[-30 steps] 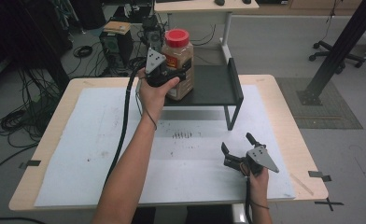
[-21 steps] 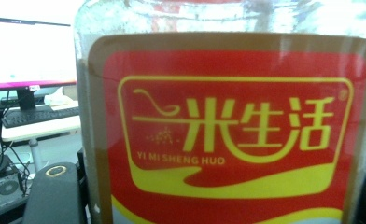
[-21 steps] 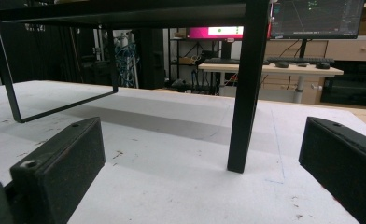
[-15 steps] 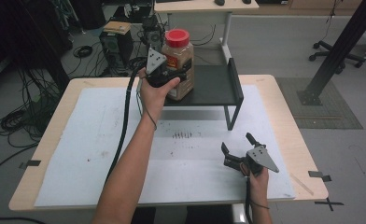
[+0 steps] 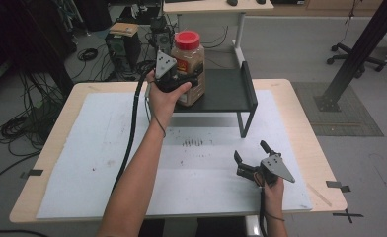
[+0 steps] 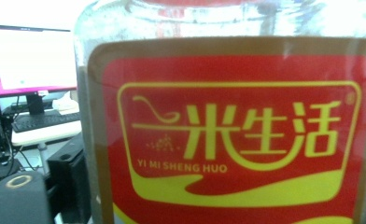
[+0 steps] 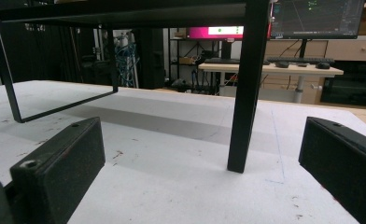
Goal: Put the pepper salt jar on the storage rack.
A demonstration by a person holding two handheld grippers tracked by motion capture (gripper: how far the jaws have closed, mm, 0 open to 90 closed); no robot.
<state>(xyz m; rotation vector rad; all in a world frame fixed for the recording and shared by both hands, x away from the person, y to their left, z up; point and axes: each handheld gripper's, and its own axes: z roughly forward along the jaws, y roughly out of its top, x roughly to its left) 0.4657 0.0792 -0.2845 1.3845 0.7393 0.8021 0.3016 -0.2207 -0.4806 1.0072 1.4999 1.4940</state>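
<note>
Red and yellow fill the label of the jar [image 6: 228, 135] in the left gripper view, with yellow characters and the words "YI MI SHENG HUO" on a red field; above the label the wall is clear plastic, and a brown, grainy fill shows at the label's edge. From the high view the jar [image 5: 189, 66] stands upright with a red lid, on the left part of the black shelf [image 5: 231, 91] that rises over the far side of the table [image 5: 58, 143].

Nearest the person, the right gripper [image 5: 253, 158] rests low on the white sheet [image 5: 102, 148] at the table's near right, held in the right hand [image 5: 273, 187]. Its jaws are spread wide with nothing between them; in the right gripper view they frame a black leg [image 7: 244, 88] of the shelf, well apart from it.

Farther out, the left hand [image 5: 164, 94] holds the left gripper [image 5: 174, 79] against the jar's near side, at the shelf's front edge. Its jaws have just been opening, and the jar is between them. The jaw tips are hidden by the hand and the jar, so whether the pads touch its wall cannot be told. Beyond the table stand a desk [image 5: 211, 6], computer cases and cables on the floor.
</note>
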